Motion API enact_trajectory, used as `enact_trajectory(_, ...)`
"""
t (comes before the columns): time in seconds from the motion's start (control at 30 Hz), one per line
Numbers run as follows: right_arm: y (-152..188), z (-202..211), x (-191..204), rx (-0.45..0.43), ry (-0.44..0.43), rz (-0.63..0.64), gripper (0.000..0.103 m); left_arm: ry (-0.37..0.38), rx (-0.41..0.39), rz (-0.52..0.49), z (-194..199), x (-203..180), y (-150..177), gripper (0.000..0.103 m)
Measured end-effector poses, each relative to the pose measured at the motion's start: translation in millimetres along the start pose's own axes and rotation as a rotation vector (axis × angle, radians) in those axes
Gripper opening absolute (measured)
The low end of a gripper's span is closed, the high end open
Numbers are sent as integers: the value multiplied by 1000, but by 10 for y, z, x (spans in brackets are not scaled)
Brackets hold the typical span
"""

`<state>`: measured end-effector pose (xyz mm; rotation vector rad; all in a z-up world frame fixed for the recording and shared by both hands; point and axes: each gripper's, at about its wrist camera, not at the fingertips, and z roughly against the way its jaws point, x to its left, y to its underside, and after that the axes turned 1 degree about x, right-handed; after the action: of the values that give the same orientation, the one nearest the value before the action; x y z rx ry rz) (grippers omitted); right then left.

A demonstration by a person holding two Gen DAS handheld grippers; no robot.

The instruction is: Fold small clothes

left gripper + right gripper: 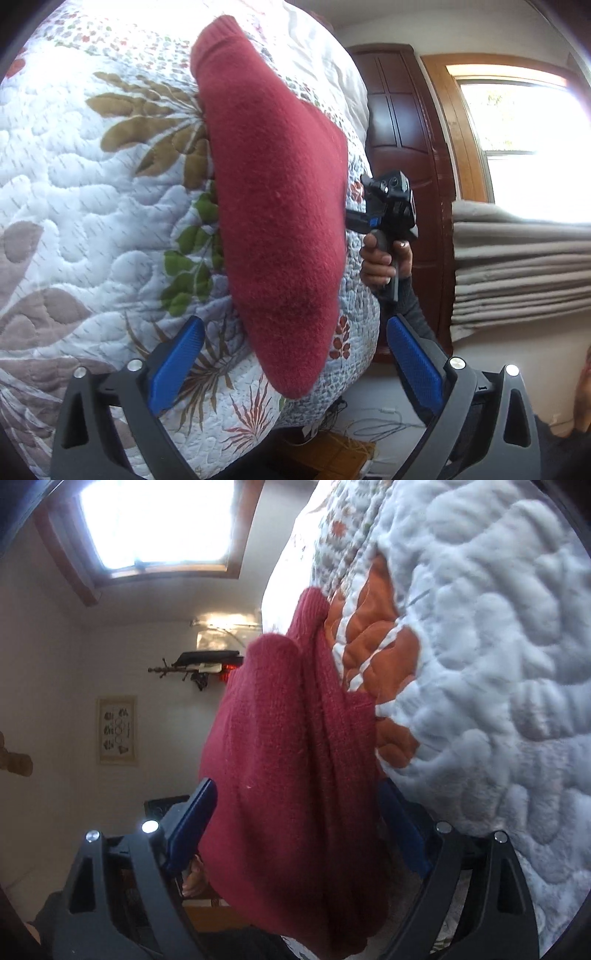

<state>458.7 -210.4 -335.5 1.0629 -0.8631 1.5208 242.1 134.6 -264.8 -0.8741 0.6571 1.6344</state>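
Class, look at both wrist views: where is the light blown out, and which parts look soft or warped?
Left wrist view: the window is blown out white, the quilt glares at top left, and the door bows with fisheye curve. Right wrist view: the window is overexposed, and the red knit and quilt look soft up close.

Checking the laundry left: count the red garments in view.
1: a red knitted garment on the floral quilt, between the right tongs. Others may be hidden.

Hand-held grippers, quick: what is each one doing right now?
Left hand-held gripper: open, holding nothing; red knit lies ahead on the quilt.
Right hand-held gripper: open around the red knit.
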Motion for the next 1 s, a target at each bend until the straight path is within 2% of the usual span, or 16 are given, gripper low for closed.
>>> enact_trajectory(0.13, -81, -155, 6, 42, 54, 27, 87, 19, 11, -6, -149, -24, -34, 99)
enact_trajectory(0.23, -134, -151, -4, 50, 19, 3, 86, 13, 44, -5, -325, 15, -82, 99)
enact_trajectory(0.33, -263, -235, 98, 65, -20, 24, 83, 29, 44, 4, -455, 22, -128, 99)
enact_trajectory(0.4, -308, -267, 127, 74, 3, 32, 78, 26, 39, 6, -518, 0, -159, 99)
enact_trajectory(0.43, -327, -256, 116, 70, 13, 23, 69, 9, 40, 15, -546, 4, -179, 99)
enact_trajectory(0.47, -325, -231, 129, 62, 10, 14, 56, 3, 39, 29, -563, 16, -194, 94)
enact_trajectory(0.5, -311, -207, 145, 54, 12, 21, 50, -13, 44, 43, -578, 23, -200, 74)
enact_trajectory(0.53, -282, -161, 183, 43, 17, 32, 42, -24, 48, 66, -587, 51, -218, 62)
enact_trajectory(0.6, -238, -90, 270, 21, 38, 50, 38, 2, 45, 92, -574, 76, -220, 47)
enact_trajectory(0.7, -178, -71, 471, -6, 76, 77, 36, 3, 58, 76, -498, -16, -208, 40)
enact_trajectory(0.83, -104, -47, 866, -36, 85, 127, 35, 10, 70, 35, -290, -198, -243, 37)
enact_trajectory(1.0, -8, -278, 1532, -46, 94, 212, 35, 15, 53, -50, 263, -404, -135, 37)
